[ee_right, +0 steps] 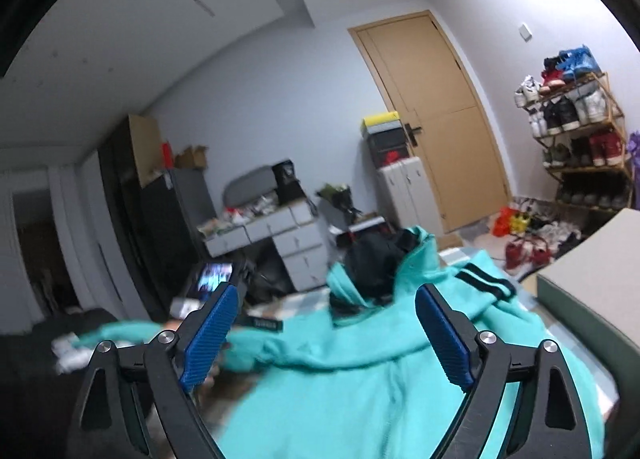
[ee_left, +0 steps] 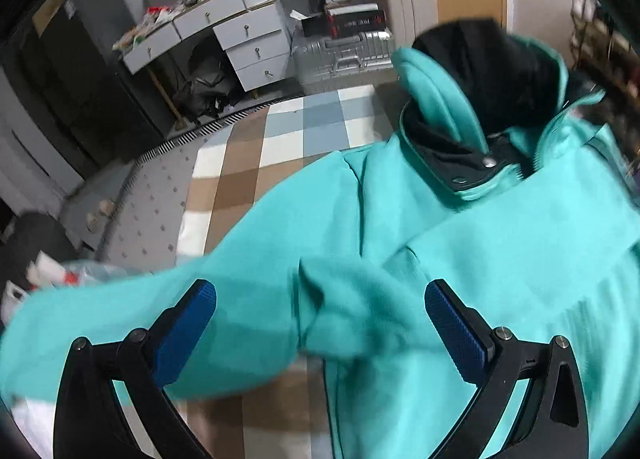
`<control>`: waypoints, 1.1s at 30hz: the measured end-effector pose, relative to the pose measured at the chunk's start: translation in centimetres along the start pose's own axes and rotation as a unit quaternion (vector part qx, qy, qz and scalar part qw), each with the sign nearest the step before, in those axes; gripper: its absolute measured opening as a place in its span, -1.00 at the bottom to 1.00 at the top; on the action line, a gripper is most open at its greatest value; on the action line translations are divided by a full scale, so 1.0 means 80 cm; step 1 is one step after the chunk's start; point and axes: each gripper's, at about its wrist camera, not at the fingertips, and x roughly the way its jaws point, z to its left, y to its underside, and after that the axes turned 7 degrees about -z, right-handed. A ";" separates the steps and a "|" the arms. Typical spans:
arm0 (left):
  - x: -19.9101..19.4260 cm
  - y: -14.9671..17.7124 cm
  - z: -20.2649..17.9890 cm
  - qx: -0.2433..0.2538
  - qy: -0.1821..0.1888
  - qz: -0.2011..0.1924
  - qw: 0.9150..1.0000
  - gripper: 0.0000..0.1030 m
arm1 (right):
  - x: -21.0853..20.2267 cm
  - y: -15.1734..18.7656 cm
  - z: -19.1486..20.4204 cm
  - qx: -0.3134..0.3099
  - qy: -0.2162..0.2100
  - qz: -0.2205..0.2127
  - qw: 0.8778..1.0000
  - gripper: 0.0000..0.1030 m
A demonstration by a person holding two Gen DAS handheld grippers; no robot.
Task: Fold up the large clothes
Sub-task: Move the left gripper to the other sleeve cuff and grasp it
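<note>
A large turquoise hooded jacket [ee_left: 460,243] with a black lining lies spread on a checked bed cover [ee_left: 280,139]. Its hood [ee_left: 492,71] points away from me and one sleeve [ee_left: 132,315] stretches to the left. My left gripper [ee_left: 320,299] is open just above the sleeve near the shoulder and holds nothing. In the right wrist view the jacket [ee_right: 360,379] fills the lower middle, and a striped cuff [ee_right: 484,279] lies to the right. My right gripper [ee_right: 324,307] is open above the jacket and holds nothing.
A grey drawer desk [ee_left: 244,35] with clutter and a silver suitcase [ee_left: 344,55] stand beyond the bed. A wooden door [ee_right: 432,119] and a shoe rack [ee_right: 576,131] are at the right. A grey box [ee_right: 592,279] sits at the bed's right edge.
</note>
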 end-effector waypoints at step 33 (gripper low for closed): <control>0.021 0.029 -0.116 0.070 0.094 0.078 0.990 0.98 | 0.005 0.003 -0.056 0.083 0.060 0.072 0.992 0.85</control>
